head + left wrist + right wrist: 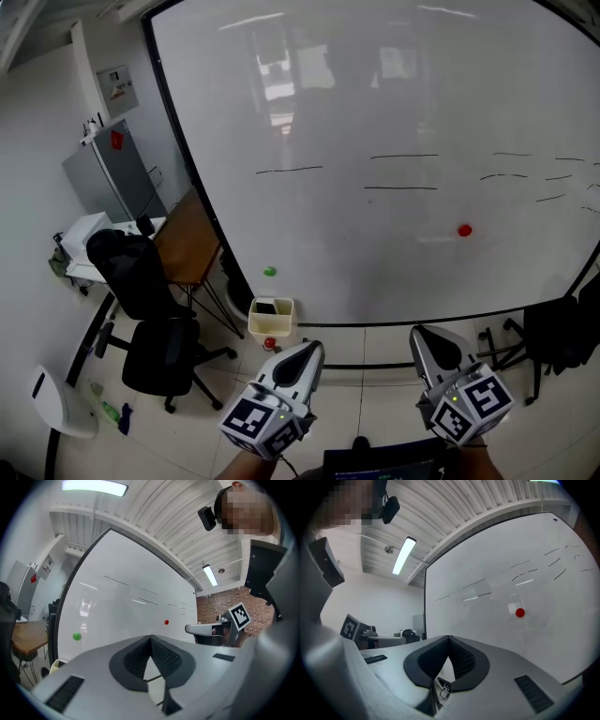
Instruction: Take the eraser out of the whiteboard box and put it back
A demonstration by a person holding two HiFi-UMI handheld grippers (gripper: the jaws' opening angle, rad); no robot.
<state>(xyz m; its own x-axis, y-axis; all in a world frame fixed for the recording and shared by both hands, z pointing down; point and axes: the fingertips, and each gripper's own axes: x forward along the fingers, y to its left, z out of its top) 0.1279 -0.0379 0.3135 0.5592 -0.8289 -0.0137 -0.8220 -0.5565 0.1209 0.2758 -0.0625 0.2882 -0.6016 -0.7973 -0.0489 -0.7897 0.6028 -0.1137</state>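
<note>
A small cream whiteboard box [272, 320] hangs at the lower left edge of the whiteboard [394, 112]. A black eraser [266, 307] lies inside it. In the head view my left gripper [314, 348] is held low, a little right of and nearer than the box, with its jaws together and nothing in them. My right gripper [418, 332] sits further right, also shut and empty. Both point level at the board. The left gripper [151, 639] and the right gripper [449, 639] show closed tips in their own views.
A green magnet [270, 272] and a red magnet [464, 230] stick to the board, which carries a few drawn lines. A red object [270, 343] lies on the floor under the box. Black office chairs [155, 352], a wooden table [187, 239] and a grey cabinet [112, 173] stand at the left.
</note>
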